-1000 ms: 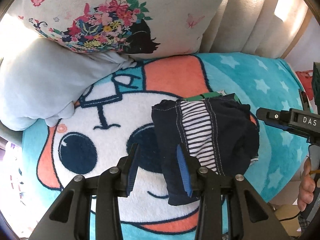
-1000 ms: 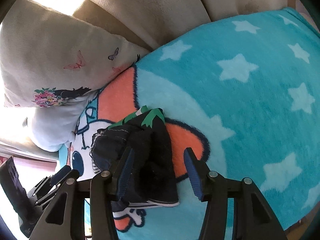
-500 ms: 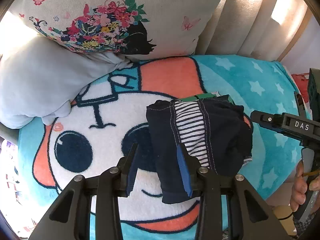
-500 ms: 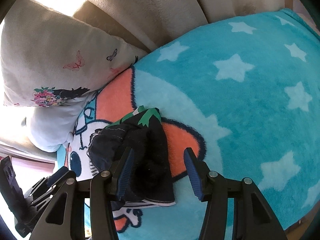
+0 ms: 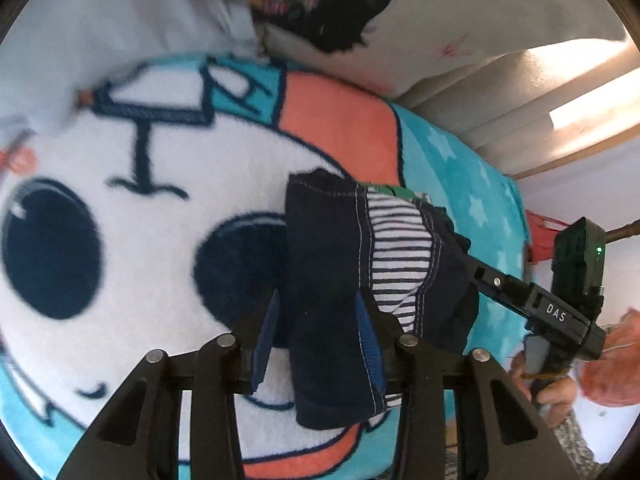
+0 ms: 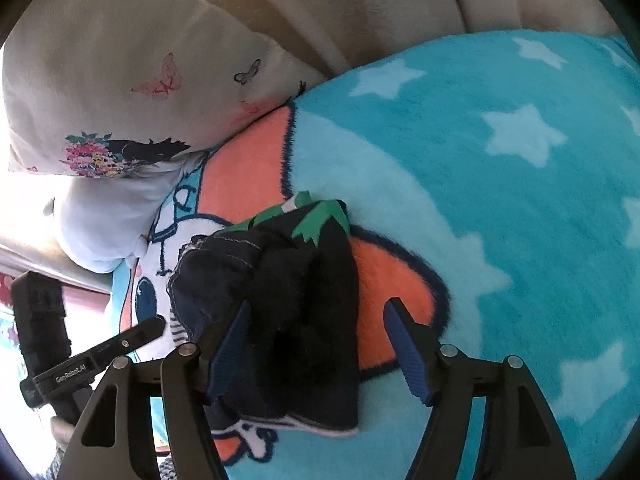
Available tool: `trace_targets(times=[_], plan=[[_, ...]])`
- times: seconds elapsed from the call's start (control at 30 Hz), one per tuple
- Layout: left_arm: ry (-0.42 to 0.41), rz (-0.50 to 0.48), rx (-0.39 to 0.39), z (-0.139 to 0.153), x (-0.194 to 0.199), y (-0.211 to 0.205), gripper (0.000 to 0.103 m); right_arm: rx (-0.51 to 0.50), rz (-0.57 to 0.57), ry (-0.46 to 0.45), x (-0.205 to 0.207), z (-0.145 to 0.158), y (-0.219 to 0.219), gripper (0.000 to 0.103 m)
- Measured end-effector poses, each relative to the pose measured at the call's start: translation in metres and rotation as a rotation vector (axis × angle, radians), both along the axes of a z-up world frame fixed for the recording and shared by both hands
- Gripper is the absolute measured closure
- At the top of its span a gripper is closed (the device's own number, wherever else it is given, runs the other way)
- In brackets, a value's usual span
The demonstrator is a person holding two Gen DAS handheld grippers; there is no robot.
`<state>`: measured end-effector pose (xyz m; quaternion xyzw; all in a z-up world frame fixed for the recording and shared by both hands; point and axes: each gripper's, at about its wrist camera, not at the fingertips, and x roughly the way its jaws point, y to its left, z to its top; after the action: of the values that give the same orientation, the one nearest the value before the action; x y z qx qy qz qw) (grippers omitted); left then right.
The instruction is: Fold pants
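Note:
The small dark navy pants (image 5: 340, 280) lie folded in a bundle on the cartoon blanket (image 5: 160, 240), with a striped lining panel and a green patch showing. My left gripper (image 5: 316, 332) is open, its jaws on either side of the near edge of the pants. In the right wrist view the pants (image 6: 296, 292) lie between and ahead of my right gripper (image 6: 320, 348), which is open with the left blue pad against the fabric. The right gripper also shows in the left wrist view (image 5: 532, 304) beside the pants.
A floral pillow (image 6: 120, 80) and a pale blue pillow (image 6: 108, 216) rest at the blanket's far left against the beige sofa back (image 6: 360, 8). The starred blue blanket (image 6: 500, 200) stretches right. The person's hand (image 5: 556, 392) holds the right gripper.
My left gripper has moved forward and down, and the pants' near edge now lies between its jaws. The right gripper has crept closer to the bundle. The pants have not visibly changed shape.

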<state>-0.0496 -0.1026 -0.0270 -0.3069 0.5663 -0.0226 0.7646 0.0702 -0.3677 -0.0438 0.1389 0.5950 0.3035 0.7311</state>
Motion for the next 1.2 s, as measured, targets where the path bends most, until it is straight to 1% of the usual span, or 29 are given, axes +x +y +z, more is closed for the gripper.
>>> trace_targets(times=[0.17, 0.23, 0.27, 0.33, 0.4, 0.47, 0.57, 0.6, 0.63, 0.67, 0.7, 0.73, 0.77, 0.8, 0.87, 0.97, 1.03, 1.2], plan=[[0.015, -0.054, -0.058, -0.023, 0.012, -0.009, 0.053, 0.017, 0.039, 0.002, 0.01, -0.004, 0.014, 0.03], [-0.003, -0.056, -0.093, -0.024, 0.014, -0.006, 0.049, 0.071, 0.019, 0.05, 0.015, -0.01, 0.01, 0.03], [-0.002, -0.06, -0.112, -0.025, 0.014, -0.004, 0.047, 0.115, 0.003, 0.08, 0.017, -0.012, 0.006, 0.029], [-0.003, -0.06, -0.147, -0.026, 0.014, 0.0, 0.047, 0.192, -0.02, 0.133, 0.018, -0.016, -0.003, 0.027], [-0.004, -0.045, -0.188, -0.028, 0.013, 0.004, 0.047, 0.228, -0.039, 0.161, 0.018, -0.018, -0.01, 0.021], [-0.004, -0.034, -0.207, -0.03, 0.013, 0.007, 0.047, 0.217, -0.034, 0.163, 0.017, -0.019, -0.009, 0.018], [-0.015, -0.04, -0.204, -0.029, 0.017, 0.003, 0.047, 0.157, -0.003, 0.159, 0.015, -0.027, 0.006, 0.018], [-0.016, -0.04, -0.206, -0.028, 0.018, 0.002, 0.047, 0.156, -0.009, 0.134, 0.014, -0.025, 0.009, 0.016], [-0.014, -0.034, -0.212, -0.028, 0.019, 0.0, 0.048, 0.136, -0.01, 0.12, 0.015, -0.023, 0.013, 0.017], [-0.013, -0.033, -0.224, -0.028, 0.02, 0.001, 0.058, 0.121, -0.012, 0.117, 0.015, -0.022, 0.017, 0.025], [-0.013, -0.036, -0.239, -0.027, 0.02, -0.001, 0.064, 0.124, -0.017, 0.143, 0.016, -0.022, 0.02, 0.041], [-0.02, -0.042, -0.238, -0.023, 0.02, 0.0, 0.071, 0.121, -0.024, 0.15, 0.016, -0.021, 0.021, 0.042], [-0.03, -0.049, -0.228, -0.018, 0.019, 0.0, 0.076, 0.117, -0.021, 0.148, 0.015, -0.018, 0.023, 0.048], [-0.041, -0.053, -0.227, -0.013, 0.018, 0.0, 0.078, 0.117, -0.01, 0.146, 0.015, -0.015, 0.023, 0.056], [-0.053, -0.047, -0.236, -0.005, 0.016, 0.004, 0.08, 0.14, 0.004, 0.147, 0.013, -0.004, 0.025, 0.063], [-0.077, -0.019, -0.256, 0.005, 0.009, 0.015, 0.08, 0.171, 0.027, 0.142, 0.011, 0.01, 0.036, 0.065], [-0.086, 0.015, -0.265, 0.011, 0.003, 0.026, 0.08, 0.185, 0.053, 0.13, 0.008, 0.02, 0.048, 0.065], [-0.104, 0.093, -0.229, 0.022, -0.009, 0.058, 0.08, 0.195, 0.121, 0.104, 0.006, 0.031, 0.083, 0.066]])
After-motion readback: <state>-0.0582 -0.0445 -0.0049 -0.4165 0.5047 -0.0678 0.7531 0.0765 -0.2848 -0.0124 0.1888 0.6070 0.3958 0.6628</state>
